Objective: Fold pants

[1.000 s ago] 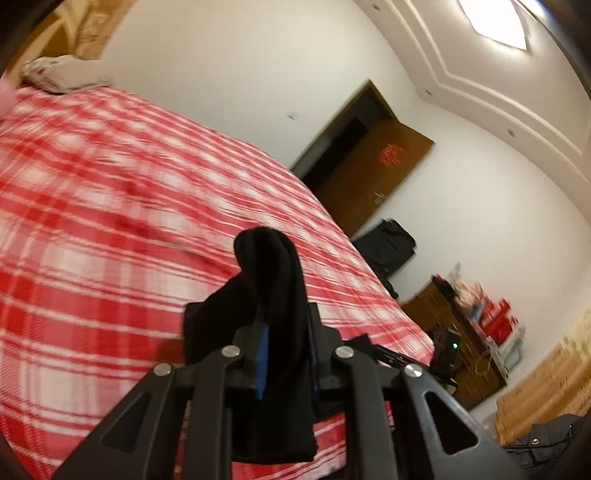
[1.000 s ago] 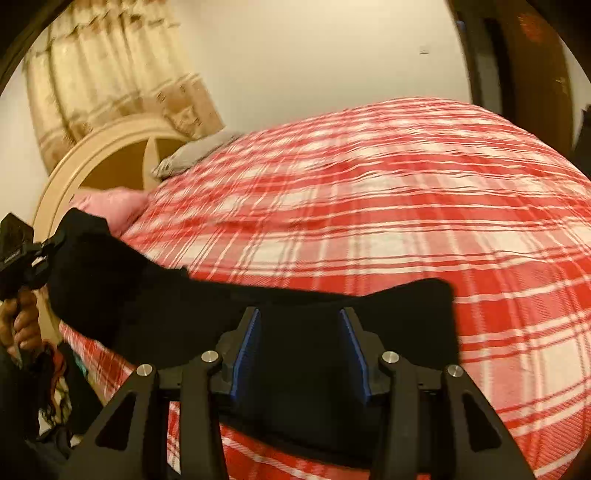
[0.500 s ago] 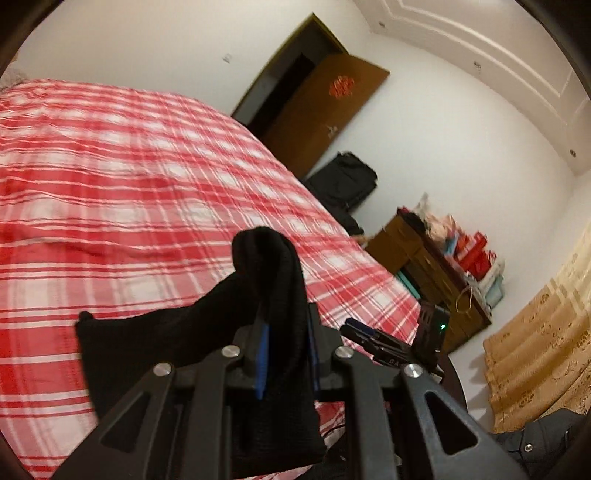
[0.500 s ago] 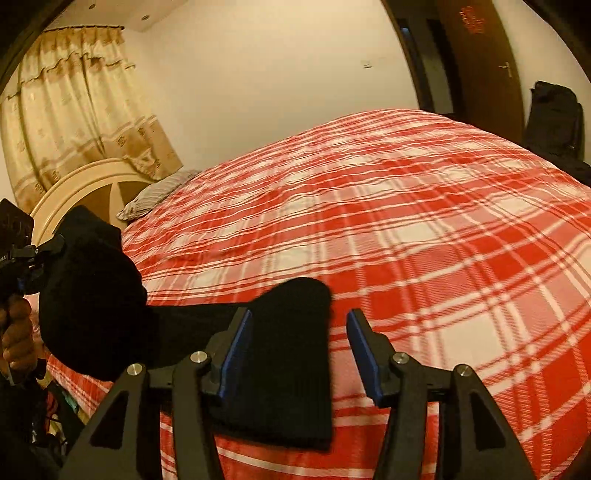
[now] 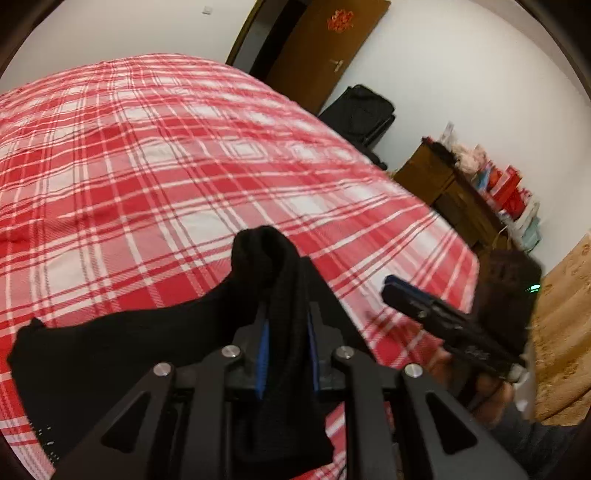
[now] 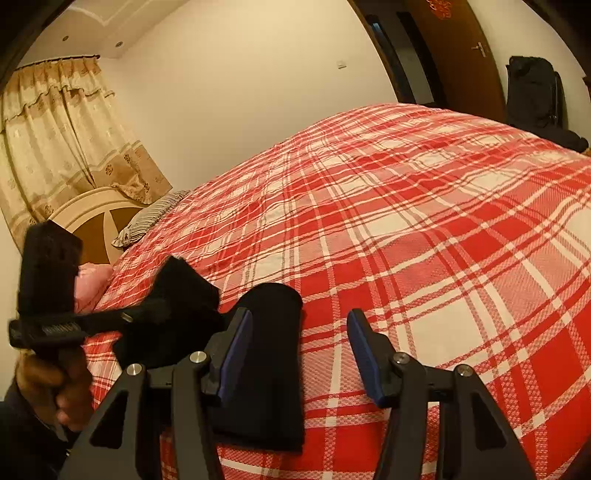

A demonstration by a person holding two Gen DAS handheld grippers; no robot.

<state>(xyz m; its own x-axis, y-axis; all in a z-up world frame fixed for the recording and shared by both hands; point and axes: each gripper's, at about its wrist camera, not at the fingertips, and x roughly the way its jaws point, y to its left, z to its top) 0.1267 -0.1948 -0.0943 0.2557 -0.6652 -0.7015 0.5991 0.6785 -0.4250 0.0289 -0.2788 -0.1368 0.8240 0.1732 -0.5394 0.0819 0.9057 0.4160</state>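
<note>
We can read no brand or label: the red emblem [image 5: 340, 20] on the brown door [image 5: 321, 55] ahead of our left gripper is too small to make out, and the pale lettering on the gripper bodies is blurred.

Our left gripper [image 5: 286, 325] is clenched on a bunched fold of the black pants [image 5: 110, 347], which rises between its blue pads and trails off to its left across the red plaid bedspread [image 5: 166, 166]. Our right gripper [image 6: 299, 350] is released, jaws spread wide, with a flat end of the pants lying on the bedspread beside its left finger.

Beyond our left gripper, to its right, stand a black suitcase [image 5: 360, 110] and a cluttered wooden dresser [image 5: 454, 199]. Ahead-left of our right gripper are a striped pillow [image 6: 151, 218], a headboard [image 6: 92, 210] and curtains [image 6: 62, 125].
</note>
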